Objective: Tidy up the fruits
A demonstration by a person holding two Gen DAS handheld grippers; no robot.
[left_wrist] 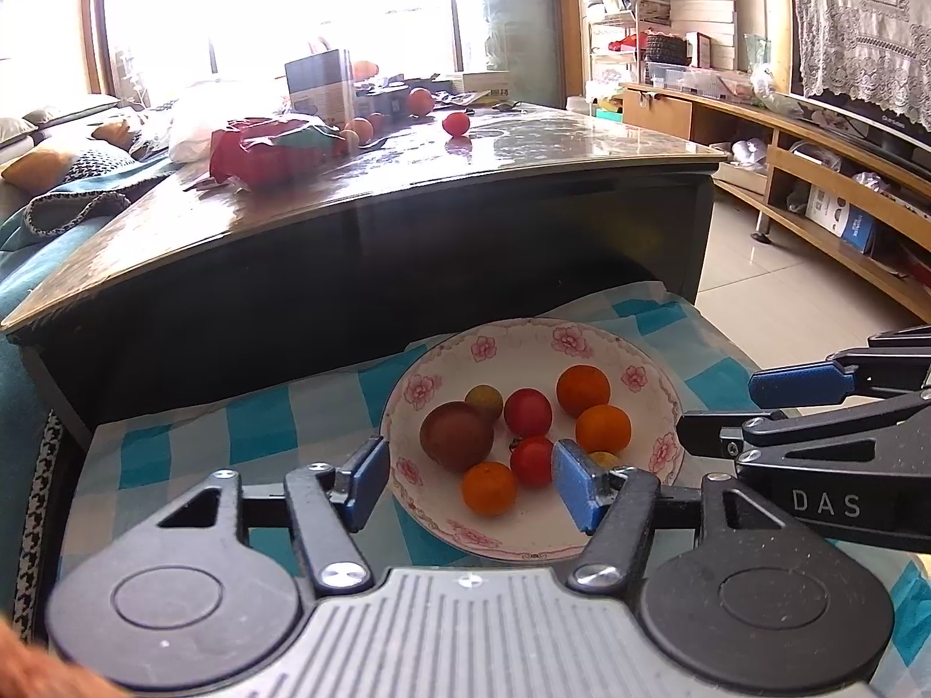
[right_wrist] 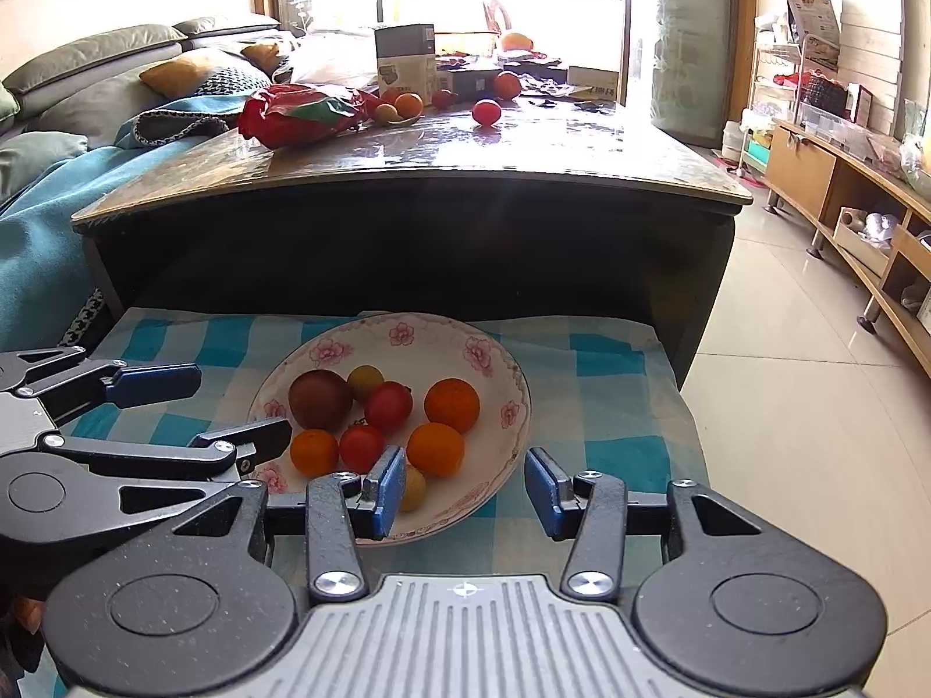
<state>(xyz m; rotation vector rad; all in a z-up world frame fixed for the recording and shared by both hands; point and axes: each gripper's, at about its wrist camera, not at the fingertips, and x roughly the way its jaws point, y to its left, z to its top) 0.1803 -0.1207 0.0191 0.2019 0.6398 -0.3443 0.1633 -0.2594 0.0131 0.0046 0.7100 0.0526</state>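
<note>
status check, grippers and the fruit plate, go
Left gripper open, empty. Right gripper open, empty. Floral plate holds the fruit; loose tomato on coffee table. Nothing in the way.

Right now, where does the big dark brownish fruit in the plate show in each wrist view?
Left wrist: the dark brownish fruit lies at the plate's left, lower centre of the picture.
Right wrist: it lies at the plate's upper left, left of centre.
Shared landmark: the floral plate on the checked cloth.

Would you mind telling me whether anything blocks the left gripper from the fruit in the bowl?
Nothing visible does. The left gripper is open just above the bowl's near rim, with the fruit directly ahead of it.
</note>
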